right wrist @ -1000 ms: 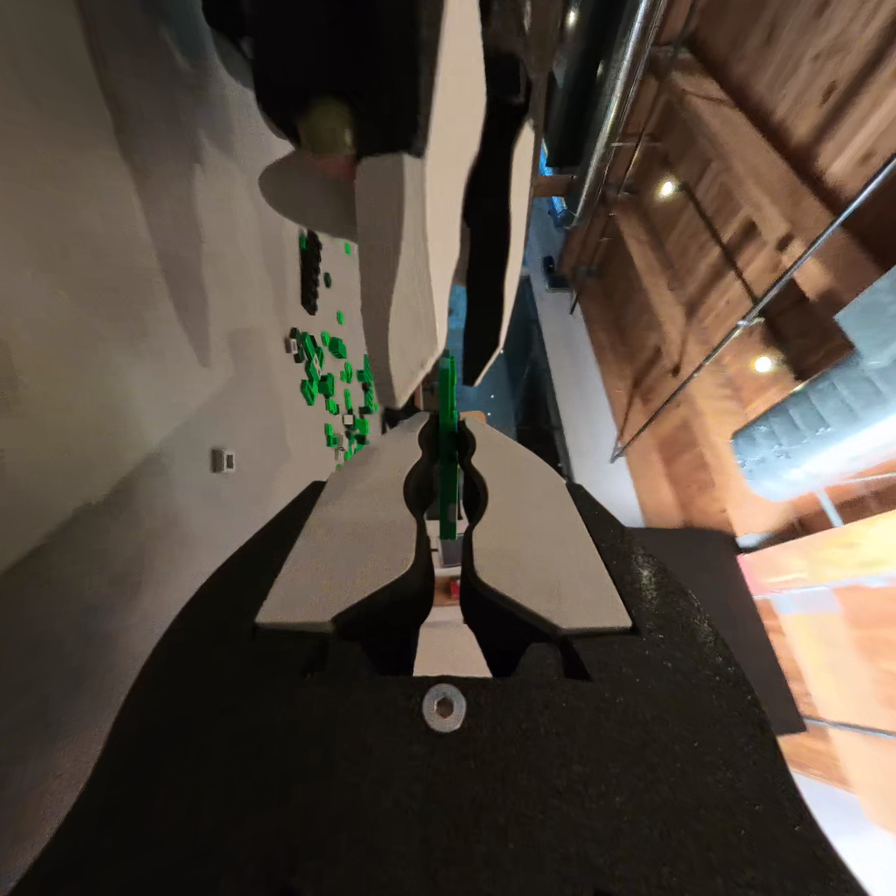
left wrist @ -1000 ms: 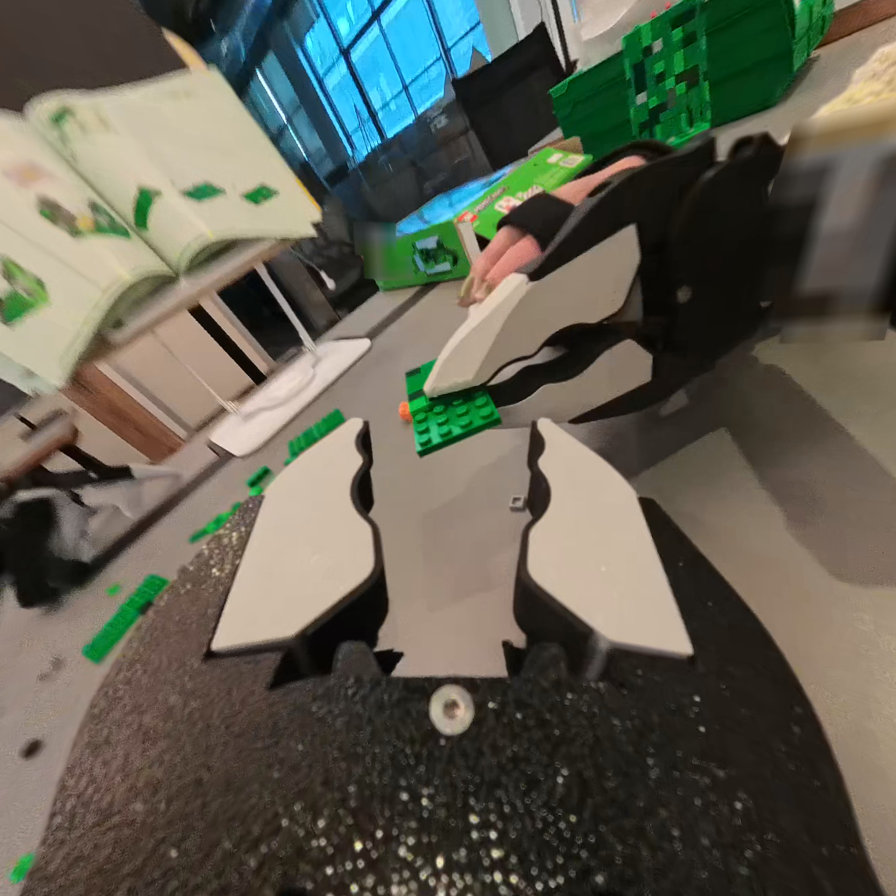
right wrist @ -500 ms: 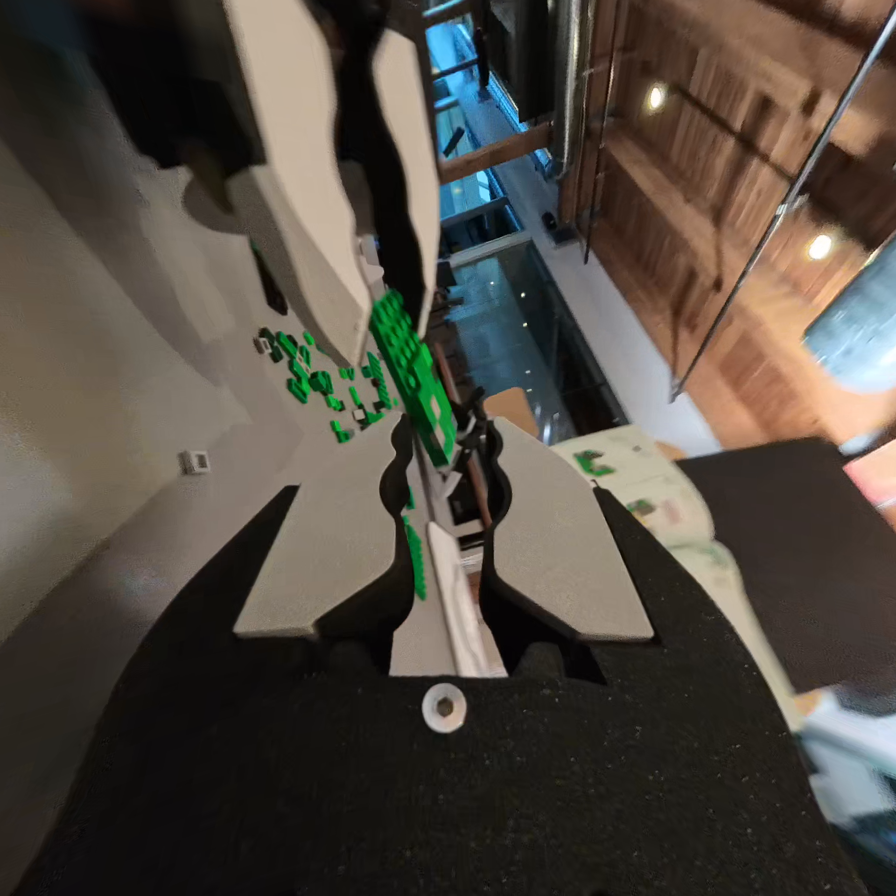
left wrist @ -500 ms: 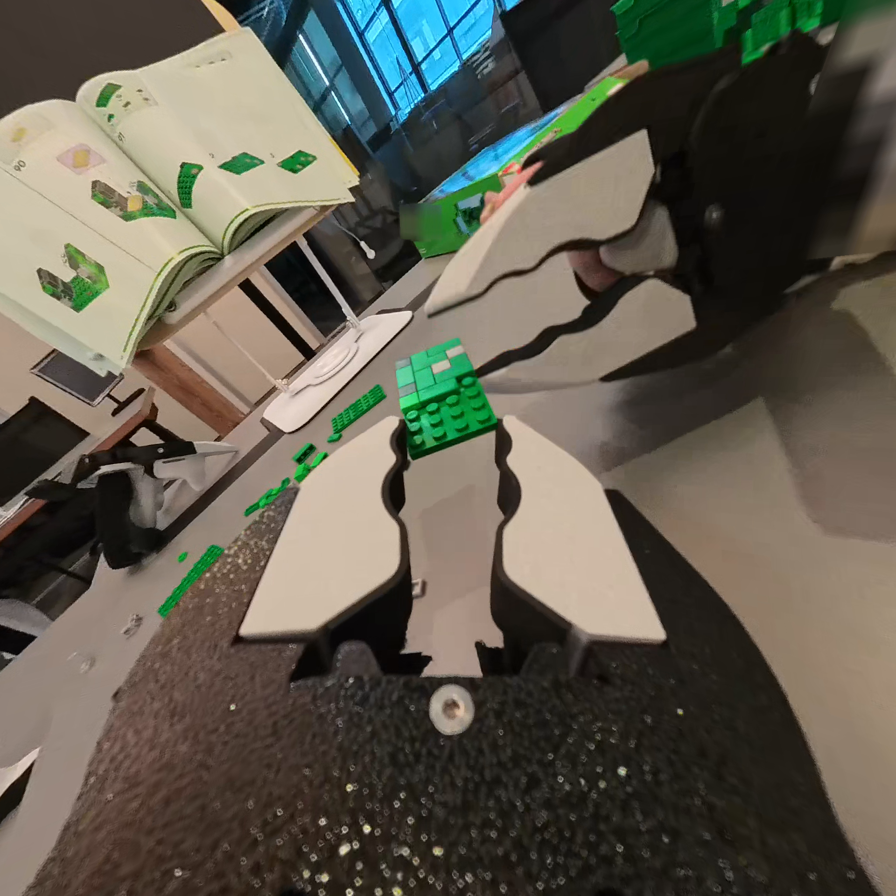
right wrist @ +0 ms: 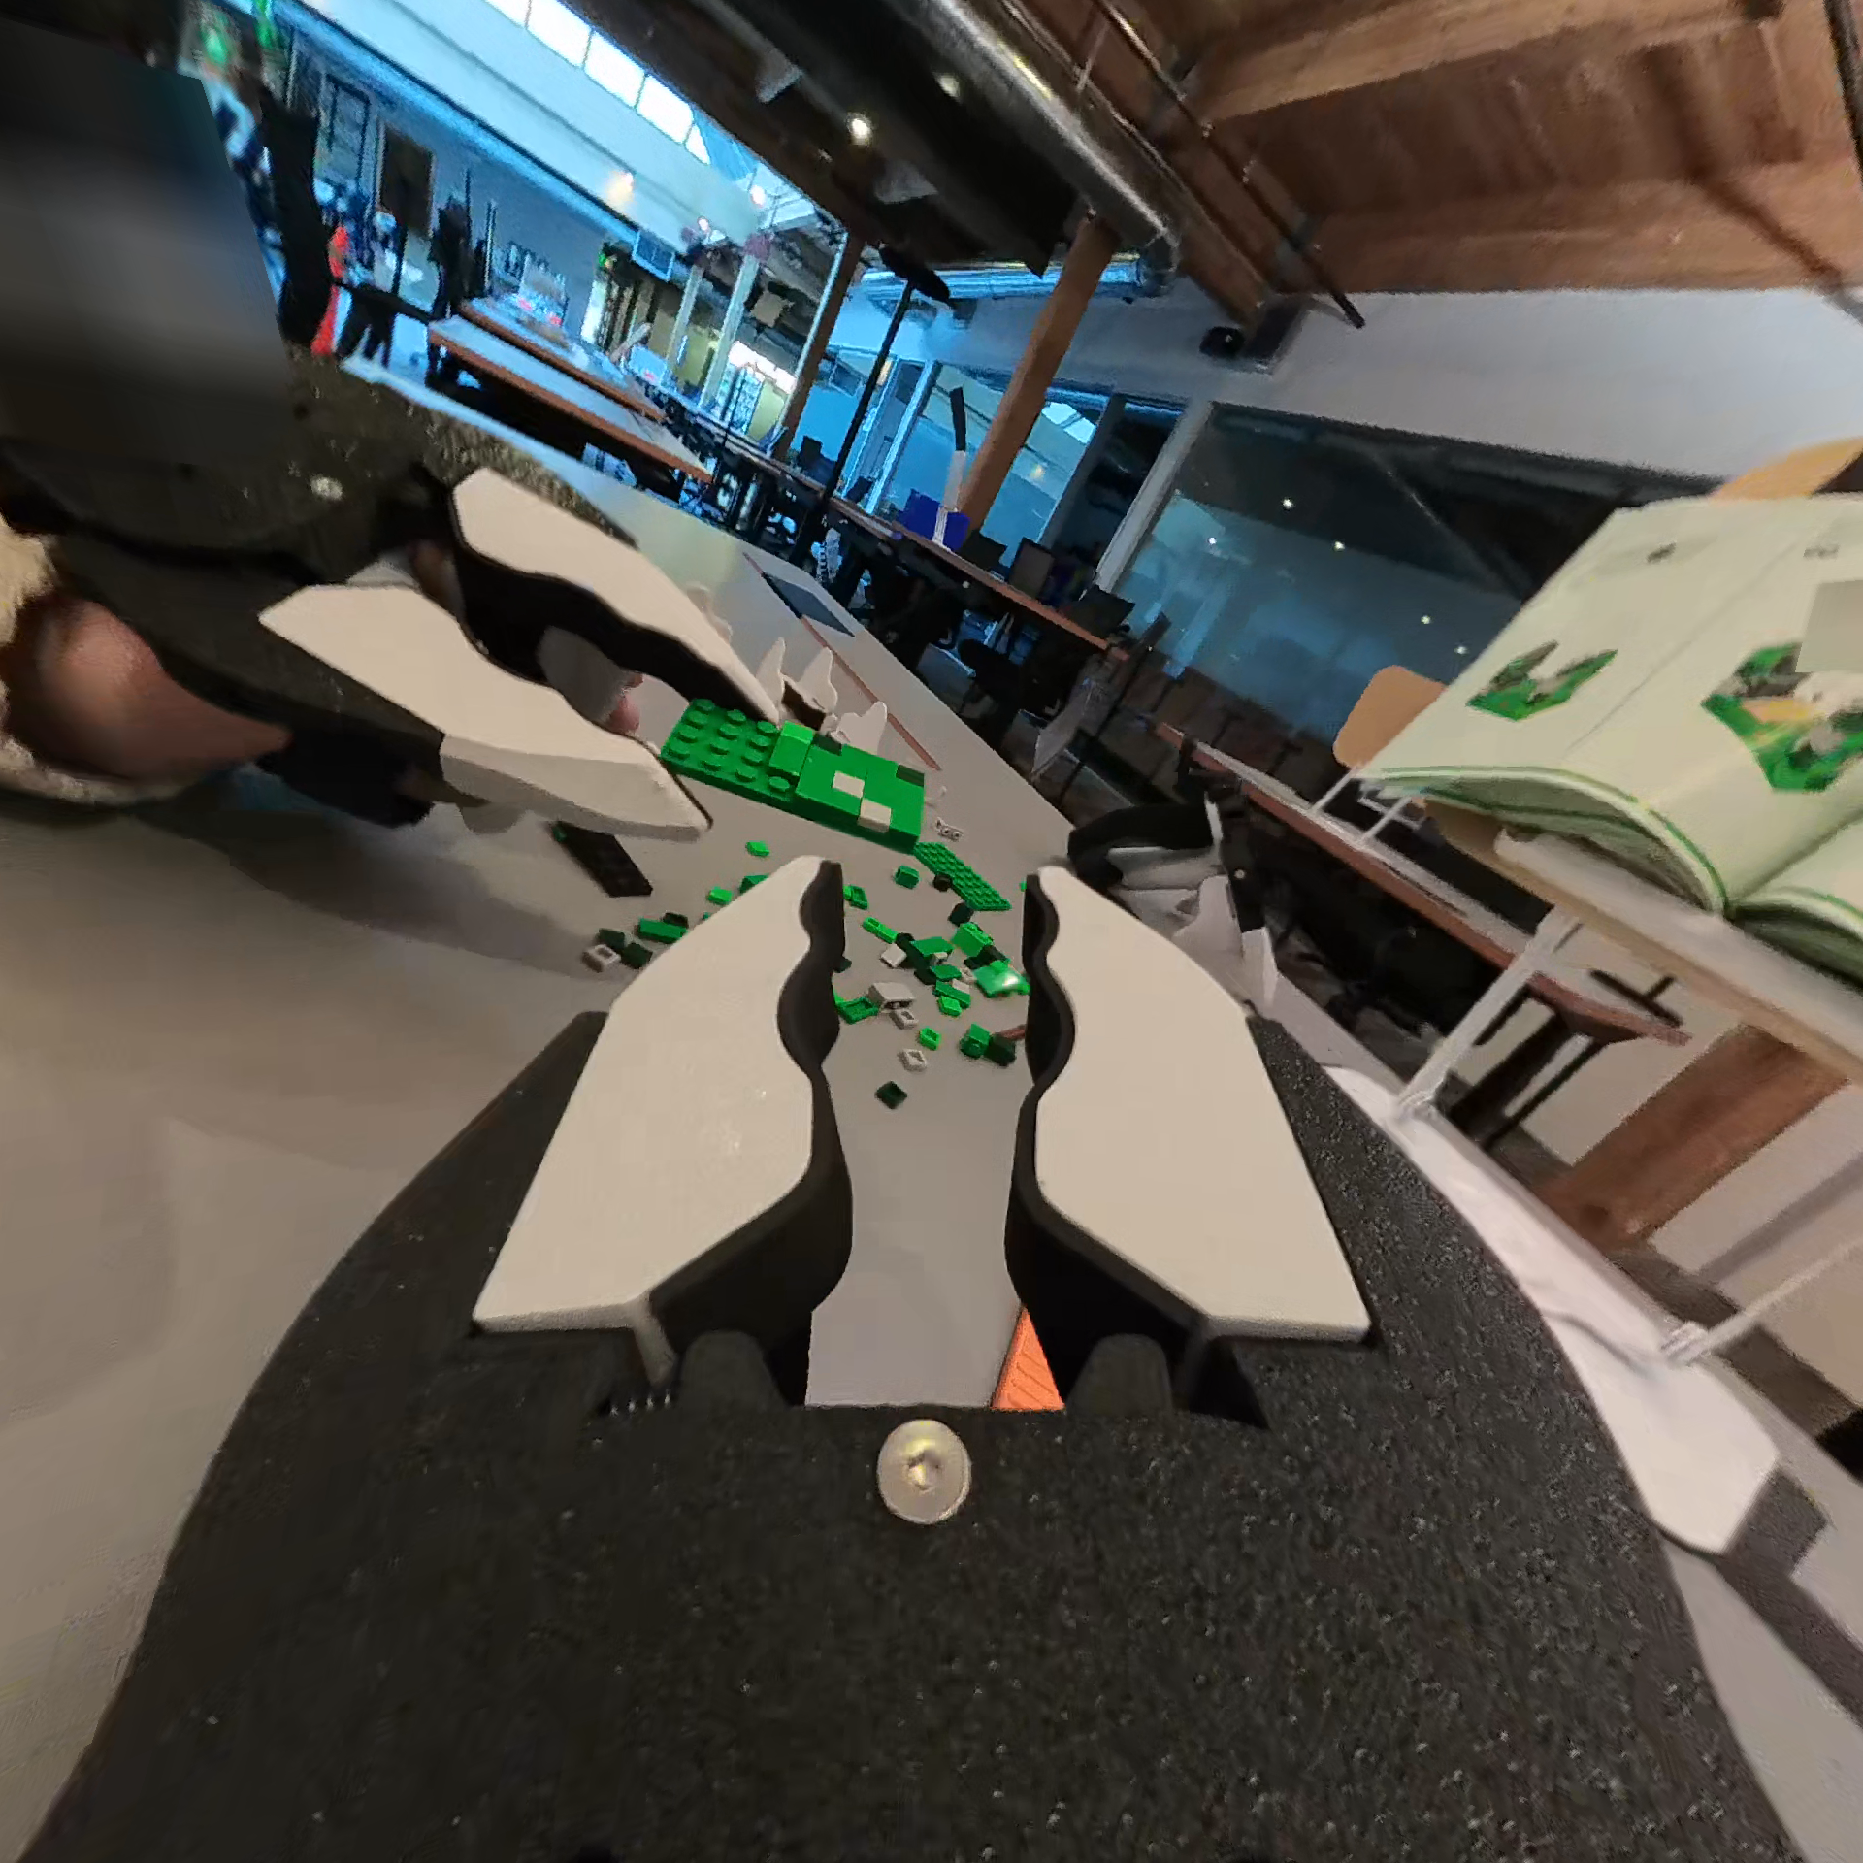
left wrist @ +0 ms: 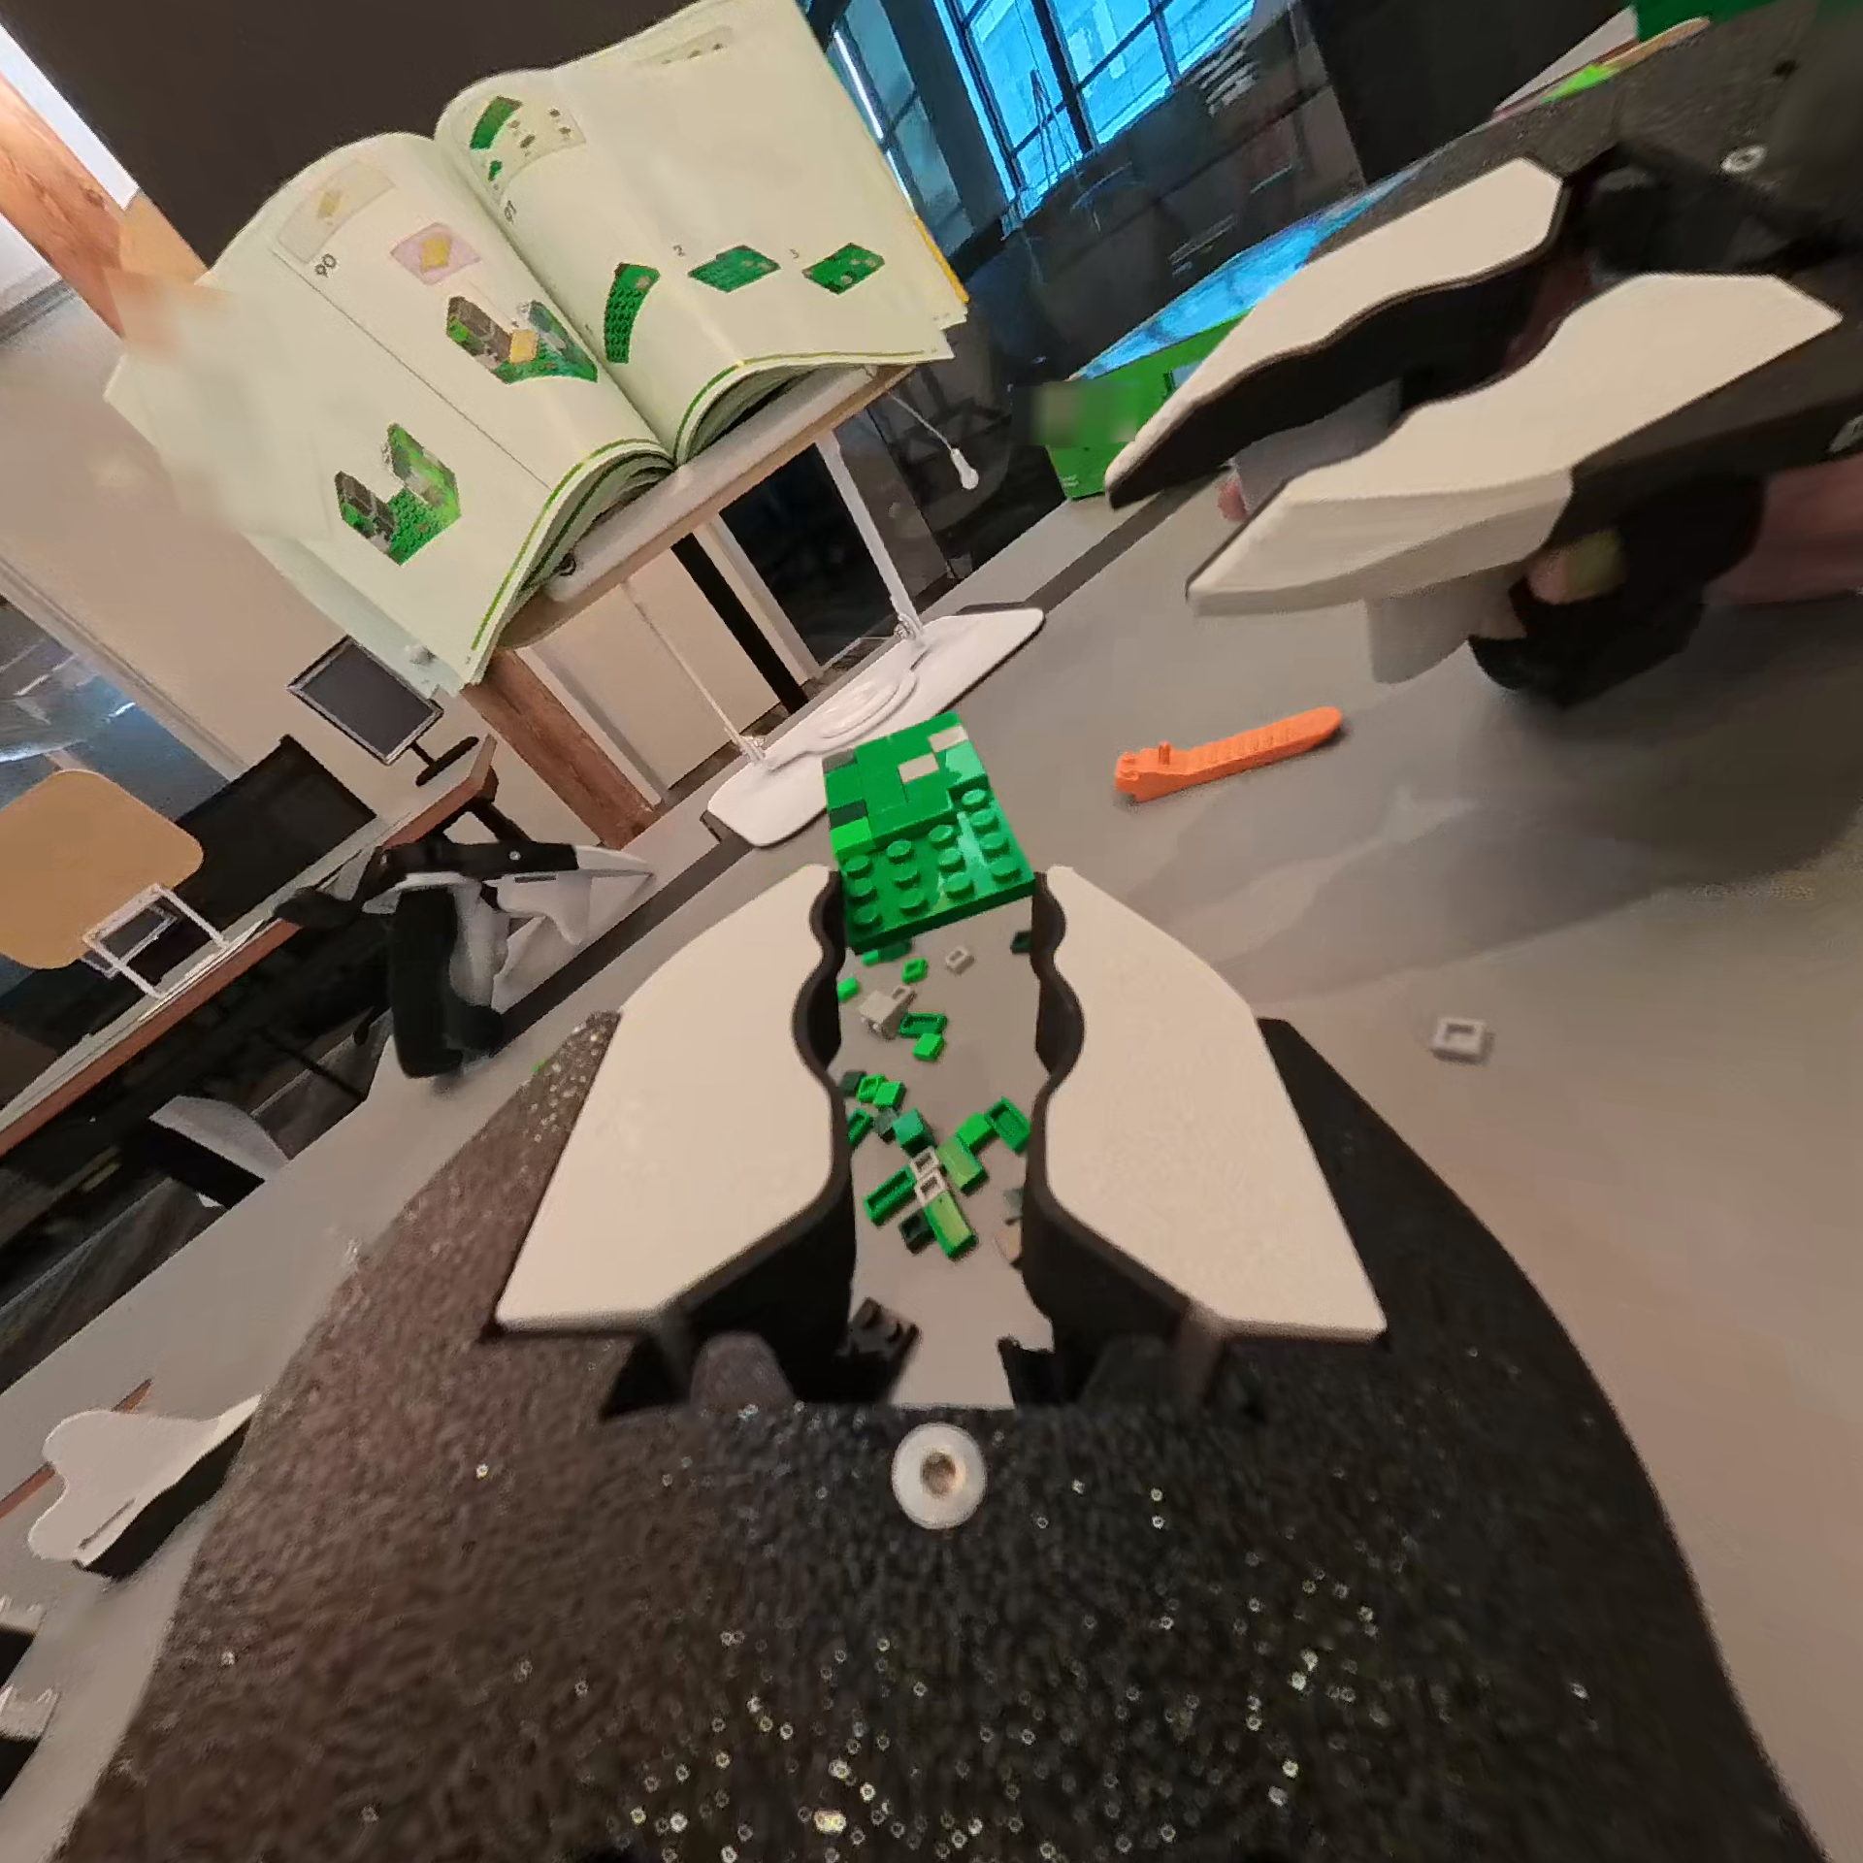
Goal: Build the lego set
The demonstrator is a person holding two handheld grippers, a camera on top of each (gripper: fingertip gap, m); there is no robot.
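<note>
Grey table, green lego assembly clamped at left gripper fingertips, right gripper fingers spread, empty.

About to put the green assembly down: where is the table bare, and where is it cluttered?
Bare table lies right of the left gripper, between the lone grey tile and the orange separator. Crowded: loose green pieces below the green assembly.

Left gripper gripping, right gripper parted

Grey table, white book stand, black-and-white bundle at its edge.
</note>
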